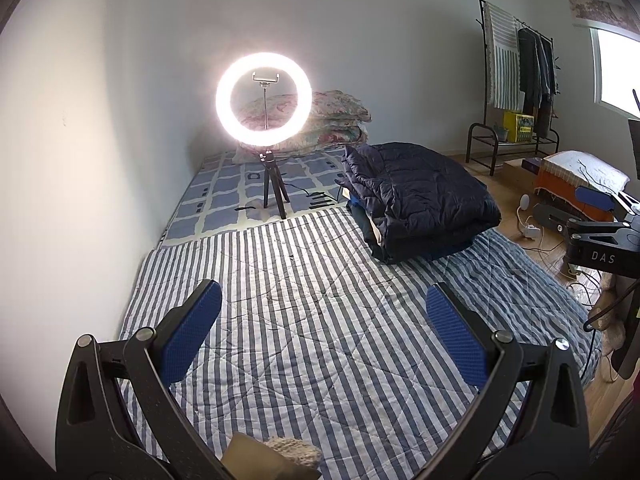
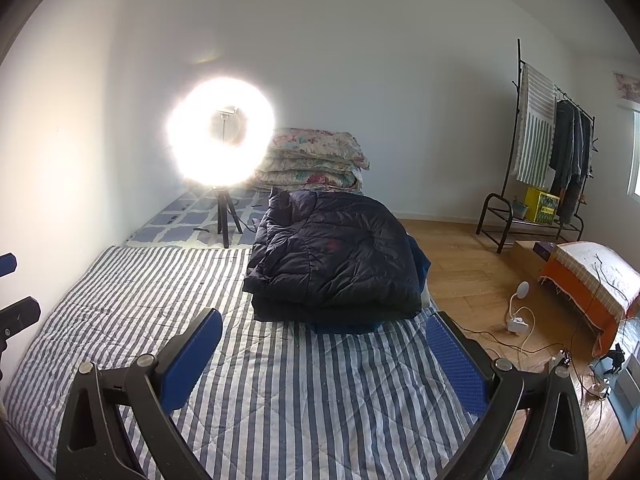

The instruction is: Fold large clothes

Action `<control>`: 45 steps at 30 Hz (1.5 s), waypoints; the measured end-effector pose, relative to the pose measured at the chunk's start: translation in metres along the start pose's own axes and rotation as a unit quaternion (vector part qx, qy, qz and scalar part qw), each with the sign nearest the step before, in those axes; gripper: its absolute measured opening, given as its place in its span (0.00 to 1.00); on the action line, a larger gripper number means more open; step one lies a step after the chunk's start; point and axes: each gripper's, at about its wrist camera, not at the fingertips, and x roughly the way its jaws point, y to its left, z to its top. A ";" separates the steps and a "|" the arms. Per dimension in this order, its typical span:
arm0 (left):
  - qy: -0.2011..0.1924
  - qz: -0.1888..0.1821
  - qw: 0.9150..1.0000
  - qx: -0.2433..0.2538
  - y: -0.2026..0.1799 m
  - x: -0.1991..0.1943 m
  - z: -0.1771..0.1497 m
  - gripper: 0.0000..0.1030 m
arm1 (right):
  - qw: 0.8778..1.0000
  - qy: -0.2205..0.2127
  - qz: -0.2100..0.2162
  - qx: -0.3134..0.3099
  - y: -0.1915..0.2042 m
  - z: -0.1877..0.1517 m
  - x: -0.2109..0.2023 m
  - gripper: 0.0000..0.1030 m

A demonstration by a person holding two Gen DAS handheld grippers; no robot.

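A dark navy puffer jacket (image 1: 416,204) (image 2: 336,256) lies folded on top of a small stack of other folded clothes, at the far right part of the striped quilt (image 1: 304,320) (image 2: 120,304). My left gripper (image 1: 324,320) hovers open above the quilt, well short of the jacket, with nothing between its blue pads. My right gripper (image 2: 324,344) is open too, just in front of the stack. The right gripper's body (image 1: 600,236) shows at the right edge of the left wrist view.
A lit ring light on a tripod (image 1: 264,100) (image 2: 222,144) stands at the far end, before a pile of floral quilts (image 1: 340,120) (image 2: 316,160). A clothes rack (image 1: 516,80) (image 2: 548,152), an orange-covered stool (image 2: 592,280) and floor cables (image 2: 520,328) are at right. A wall runs along the left.
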 end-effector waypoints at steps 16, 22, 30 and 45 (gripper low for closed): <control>-0.003 -0.001 1.000 -0.001 0.006 -0.001 0.001 1.00 | 1.000 0.007 0.004 -0.002 0.005 -0.001 0.003 1.00; -0.002 -0.002 1.000 -0.001 0.007 0.000 0.002 1.00 | 1.000 0.008 0.004 -0.003 0.005 -0.001 0.004 1.00; -0.003 0.000 1.000 -0.001 0.006 -0.001 0.001 1.00 | 1.000 0.007 0.004 -0.005 0.006 -0.001 0.004 1.00; -0.002 -0.002 1.000 -0.001 0.006 -0.001 0.001 1.00 | 1.000 0.008 0.007 -0.009 0.003 -0.003 0.004 1.00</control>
